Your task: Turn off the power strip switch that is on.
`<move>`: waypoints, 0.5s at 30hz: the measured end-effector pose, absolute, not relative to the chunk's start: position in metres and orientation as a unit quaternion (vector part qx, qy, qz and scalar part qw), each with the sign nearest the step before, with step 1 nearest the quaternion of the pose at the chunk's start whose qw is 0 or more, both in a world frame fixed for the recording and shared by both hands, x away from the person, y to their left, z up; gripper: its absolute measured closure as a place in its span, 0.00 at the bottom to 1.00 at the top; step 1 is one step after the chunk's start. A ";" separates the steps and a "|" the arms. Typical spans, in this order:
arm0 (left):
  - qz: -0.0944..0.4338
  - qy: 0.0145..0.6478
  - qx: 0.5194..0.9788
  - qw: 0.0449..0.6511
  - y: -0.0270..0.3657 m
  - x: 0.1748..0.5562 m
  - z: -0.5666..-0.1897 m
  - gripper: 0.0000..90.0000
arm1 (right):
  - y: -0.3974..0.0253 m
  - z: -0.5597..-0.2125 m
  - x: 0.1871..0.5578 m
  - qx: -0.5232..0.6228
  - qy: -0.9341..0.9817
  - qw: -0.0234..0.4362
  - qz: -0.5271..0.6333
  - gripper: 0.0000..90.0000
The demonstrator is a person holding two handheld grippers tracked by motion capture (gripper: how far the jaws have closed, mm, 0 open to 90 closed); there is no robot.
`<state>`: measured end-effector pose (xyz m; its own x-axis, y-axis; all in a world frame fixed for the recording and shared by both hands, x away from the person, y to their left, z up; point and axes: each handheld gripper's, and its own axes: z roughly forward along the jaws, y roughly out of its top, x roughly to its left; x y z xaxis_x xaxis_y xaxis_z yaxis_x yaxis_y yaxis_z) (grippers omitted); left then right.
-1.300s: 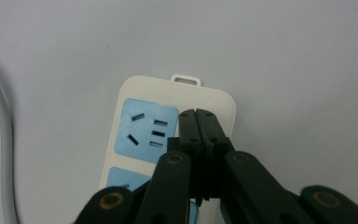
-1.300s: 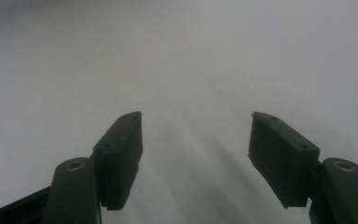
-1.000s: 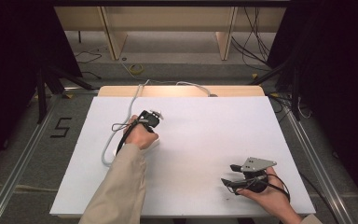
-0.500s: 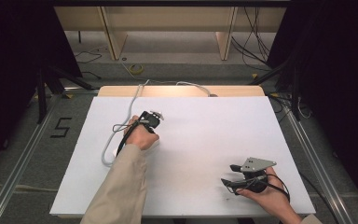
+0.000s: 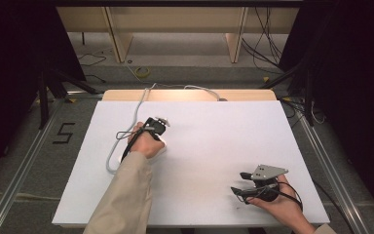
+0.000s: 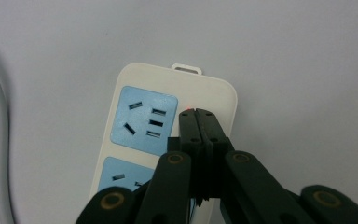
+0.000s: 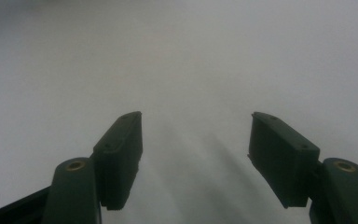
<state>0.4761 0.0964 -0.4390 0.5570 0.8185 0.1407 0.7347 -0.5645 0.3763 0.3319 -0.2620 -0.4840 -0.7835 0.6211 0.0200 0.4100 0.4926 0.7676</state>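
A: We have the left gripper (image 6: 196,112) over the white plastic power strip with pale blue socket panels (image 6: 140,121). Its jaws are pressed together with nothing between them, and the joined tips sit on a small red-lit switch (image 6: 188,109) beside the end socket panel.

B: Confirm the strip's location.

A: It lies on the white tabletop (image 5: 214,141), left of centre and nearer the far edge. In the high view the hand and gripper (image 5: 157,125) cover most of it. Its grey cable (image 5: 111,161) loops toward the left edge, then runs off over the far edge.

B: And the right gripper (image 7: 196,135)?

A: It rests near the front right corner (image 5: 241,183), well apart from the strip, jaws spread wide and empty.

B: Procedure for the press, as we judge it: keep the jaws together so the tips act as one blunt point. Push straight down on the switch, not at a slant, or the tips may slide onto the socket panel.

A: Agreed. The strip is light and unrestrained, so a sideways push would probably shift it. We apply pressure gradually and watch the red lamp for confirmation.
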 end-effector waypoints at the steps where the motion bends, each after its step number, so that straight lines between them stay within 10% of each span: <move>1: 0.152 0.446 0.871 0.141 0.097 0.476 -0.439 1.00 | -0.262 -0.484 0.332 0.302 0.854 0.131 0.403 0.40; 15: 0.168 0.445 0.866 0.152 0.103 0.474 -0.434 1.00 | -0.262 -0.484 0.333 0.303 0.854 0.131 0.403 0.40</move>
